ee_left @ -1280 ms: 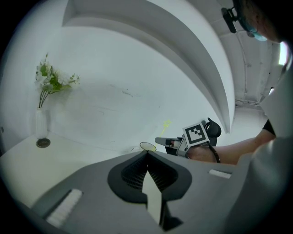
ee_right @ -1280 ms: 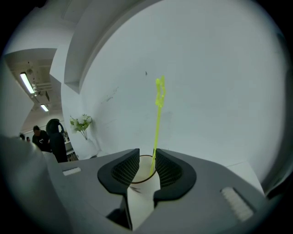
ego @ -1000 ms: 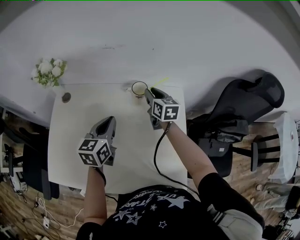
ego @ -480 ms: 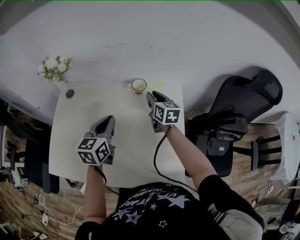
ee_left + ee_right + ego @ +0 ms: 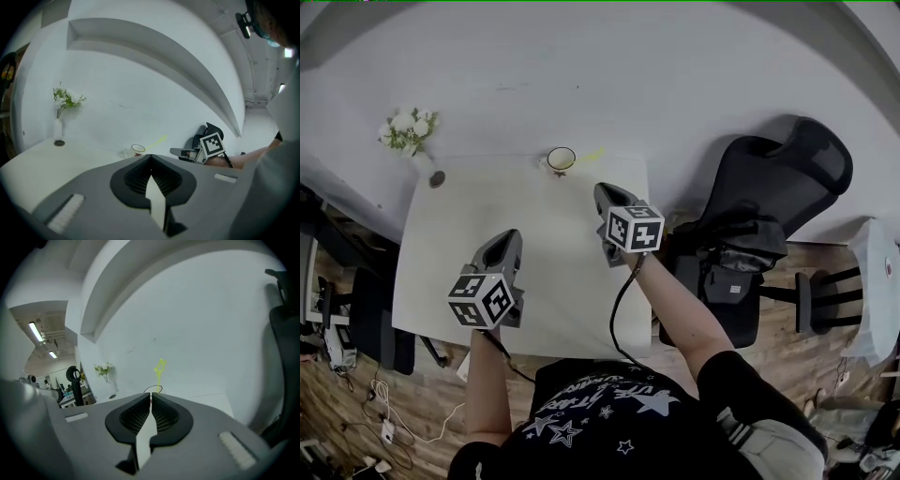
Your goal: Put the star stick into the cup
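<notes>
A clear cup [image 5: 562, 159] stands at the far edge of the white table [image 5: 478, 211]. The yellow-green star stick [image 5: 589, 155] rests in it and leans out to the right. The right gripper view shows the cup [image 5: 153, 390] straight ahead with the stick [image 5: 160, 369] rising from it. My right gripper [image 5: 602, 190] hovers short of the cup; its jaws are closing and hold nothing. My left gripper [image 5: 511, 236] is shut and empty over the table's middle. From there the cup [image 5: 138, 149] and stick [image 5: 157, 140] show far off.
A vase of white flowers [image 5: 411, 131] and a small round object [image 5: 438, 178] sit at the table's far left corner. A black office chair [image 5: 769, 206] stands right of the table. A white wall rises behind it. A black cable [image 5: 617, 309] trails from the right gripper.
My right gripper has drawn back from the cup toward me, leaving the star stick in it. The left gripper has stayed roughly where it was.
</notes>
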`<state>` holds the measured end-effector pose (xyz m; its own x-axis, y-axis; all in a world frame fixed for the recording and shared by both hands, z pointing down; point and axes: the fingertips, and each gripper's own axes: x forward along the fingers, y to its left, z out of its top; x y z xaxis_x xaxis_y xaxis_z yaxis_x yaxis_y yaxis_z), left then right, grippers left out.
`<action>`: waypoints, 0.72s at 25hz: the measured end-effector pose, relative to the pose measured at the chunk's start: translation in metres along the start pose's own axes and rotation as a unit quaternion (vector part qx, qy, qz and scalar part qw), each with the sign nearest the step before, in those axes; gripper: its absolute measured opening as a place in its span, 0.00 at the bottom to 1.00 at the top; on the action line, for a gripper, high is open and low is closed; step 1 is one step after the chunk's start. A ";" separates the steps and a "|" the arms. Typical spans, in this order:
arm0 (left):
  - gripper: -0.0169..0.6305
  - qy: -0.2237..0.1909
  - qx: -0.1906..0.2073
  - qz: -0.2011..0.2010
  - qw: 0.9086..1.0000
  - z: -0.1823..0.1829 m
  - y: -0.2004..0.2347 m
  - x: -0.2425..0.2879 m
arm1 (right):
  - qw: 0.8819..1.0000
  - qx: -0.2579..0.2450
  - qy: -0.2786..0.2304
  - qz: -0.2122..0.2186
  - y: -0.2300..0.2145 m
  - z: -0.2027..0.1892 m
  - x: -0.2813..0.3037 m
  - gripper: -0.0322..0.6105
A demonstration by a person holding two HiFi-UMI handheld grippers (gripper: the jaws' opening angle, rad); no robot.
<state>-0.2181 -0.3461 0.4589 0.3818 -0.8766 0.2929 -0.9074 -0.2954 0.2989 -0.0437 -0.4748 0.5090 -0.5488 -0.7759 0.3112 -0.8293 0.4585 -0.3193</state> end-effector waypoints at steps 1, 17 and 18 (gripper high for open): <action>0.03 -0.001 0.002 0.002 1.000 -0.001 -0.005 -0.004 | 1.000 -0.002 -0.001 0.004 0.001 0.000 -0.007 0.09; 0.03 -0.009 0.017 0.016 1.000 -0.028 -0.086 -0.061 | 0.998 -0.018 -0.021 0.059 0.028 -0.008 -0.124 0.07; 0.03 -0.010 0.016 0.017 1.000 -0.029 -0.091 -0.064 | 0.998 -0.017 -0.022 0.062 0.029 -0.009 -0.132 0.07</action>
<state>-0.1550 -0.2520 0.4398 0.3480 -0.8933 0.2843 -0.9250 -0.2778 0.2593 0.0038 -0.3553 0.4665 -0.6425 -0.7303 0.2322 -0.7592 0.5654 -0.3224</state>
